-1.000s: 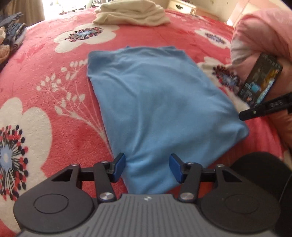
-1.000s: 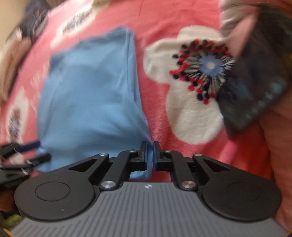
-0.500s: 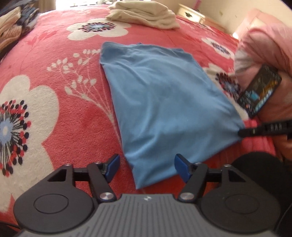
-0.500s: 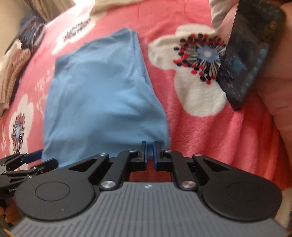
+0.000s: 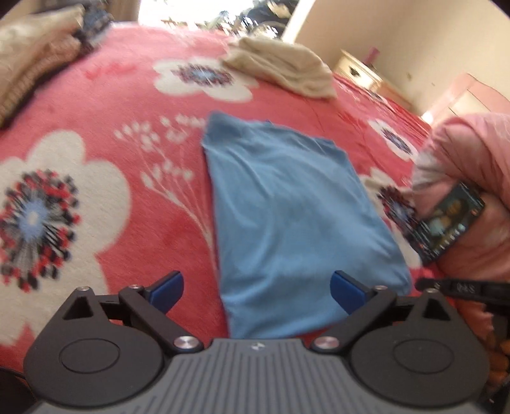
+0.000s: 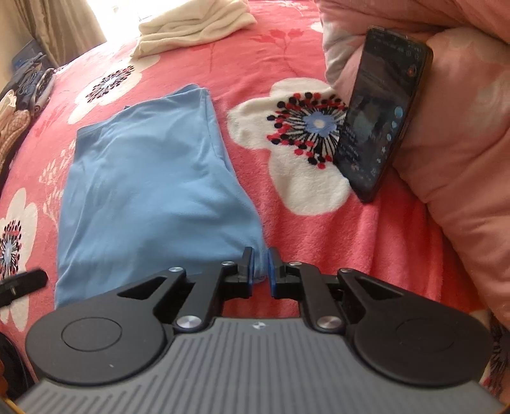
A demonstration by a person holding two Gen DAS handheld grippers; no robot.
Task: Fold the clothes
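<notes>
A blue garment (image 5: 287,216) (image 6: 153,191), folded into a long rectangle, lies flat on the red flowered blanket (image 5: 95,105). My left gripper (image 5: 256,281) hovers over the garment's near left corner. Its jaws are opening wide and its blue pads (image 5: 167,288) touch nothing. My right gripper (image 6: 259,258) is at the near right corner. Its jaws are opening a little, and a bunched bit of that corner still fills the narrow gap between the pads. A black right fingertip (image 5: 462,288) shows in the left wrist view, and a left one (image 6: 22,281) in the right wrist view.
A phone (image 6: 382,117) (image 5: 446,229) leans against a pink quilt (image 6: 462,159) right of the garment. A folded cream pile (image 5: 287,70) (image 6: 191,22) sits at the far end of the bed. More clothes (image 5: 32,70) are heaped along the left edge.
The left jaws have spread from half open to wide, and that hand has drawn back and tipped up. The right pads have parted slightly around the garment's corner.
</notes>
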